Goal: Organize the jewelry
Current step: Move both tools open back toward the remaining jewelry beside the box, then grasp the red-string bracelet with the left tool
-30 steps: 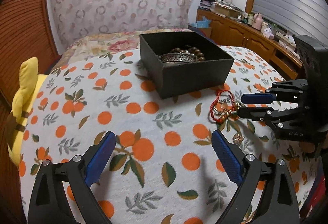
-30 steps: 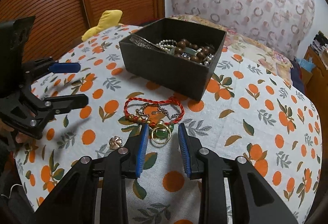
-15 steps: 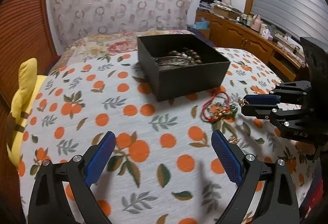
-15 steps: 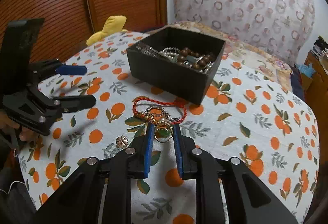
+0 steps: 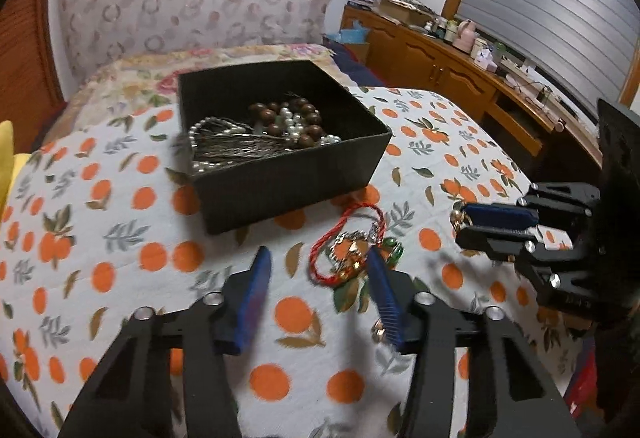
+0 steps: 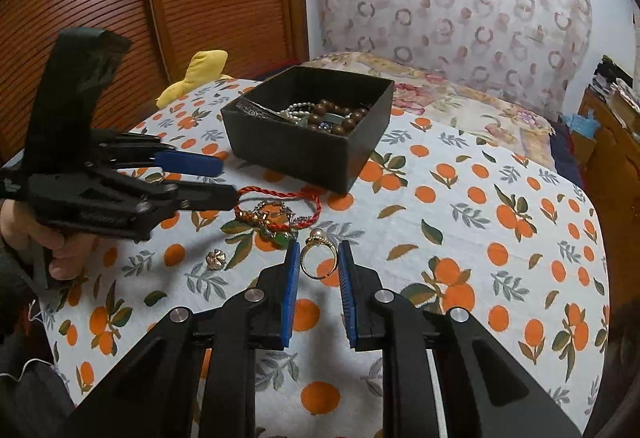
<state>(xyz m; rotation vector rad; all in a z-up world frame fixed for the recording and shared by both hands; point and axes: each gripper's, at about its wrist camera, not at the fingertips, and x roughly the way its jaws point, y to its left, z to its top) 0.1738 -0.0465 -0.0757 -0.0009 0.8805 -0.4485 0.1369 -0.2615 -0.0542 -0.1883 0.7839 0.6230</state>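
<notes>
Several pcs are already inside the black box point(image 6: 308, 141): brown bead strand point(image 5: 294, 117), pearls and a silver tasselled item, so sorting is judged partly done. Still loose on the orange-print bed cover point(image 6: 500, 238): red cord bracelet point(image 6: 280, 205) w/ charms and a green stone, just near of the box, and a small flower-shaped earring point(image 6: 215, 259) further near-left in the right wrist view. Right gripper point(image 6: 319, 262) is closed on a gold ring point(image 6: 318, 252) topped w/ a pearl; the band sits between the blue pads and is clear of the cover, near-right of the bracelet. Its jaws have just been narrowing onto that ring. Left gripper point(image 5: 320, 278) has jaws apart w/ nothing pressed between them; they have just been closing in, w/ the bracelet's near edge at the right pad only, approx. A person's hand point(image 6: 44, 242) holds the left unit. Remaining, as judged: carry ring to the box and release, then bracelet, then earring. Whether other pcs lie out of frame cannot be told.
</notes>
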